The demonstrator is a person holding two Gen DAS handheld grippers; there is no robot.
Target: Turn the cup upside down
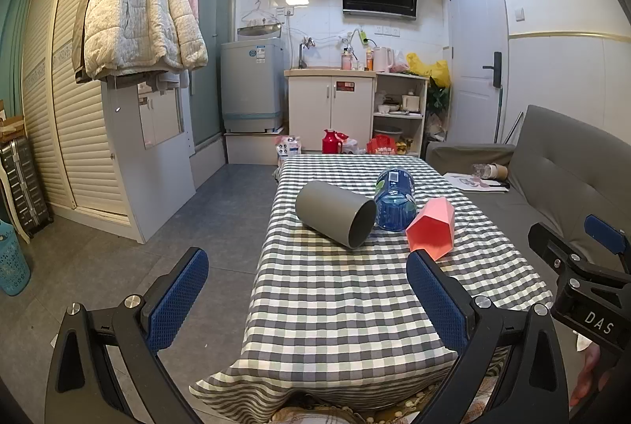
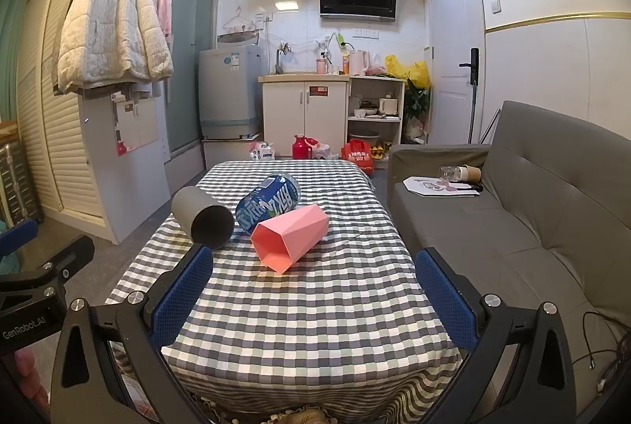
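A grey cup (image 1: 335,213) (image 2: 202,217) lies on its side on the checked tablecloth (image 1: 347,305) (image 2: 315,305), its mouth toward me. A pink faceted cup (image 1: 432,226) (image 2: 290,236) also lies on its side, mouth toward me. A blue water bottle (image 1: 395,199) (image 2: 268,201) lies between and behind them. My left gripper (image 1: 307,301) is open and empty, held short of the cups above the table's near left part. My right gripper (image 2: 315,299) is open and empty, short of the pink cup. Each gripper shows at the edge of the other's view.
A grey sofa (image 2: 532,219) stands along the table's right side with papers and cups on it. Open floor (image 1: 189,226) lies to the left, with wardrobe doors and a hanging coat beyond. Kitchen cabinets and a washing machine stand at the far wall.
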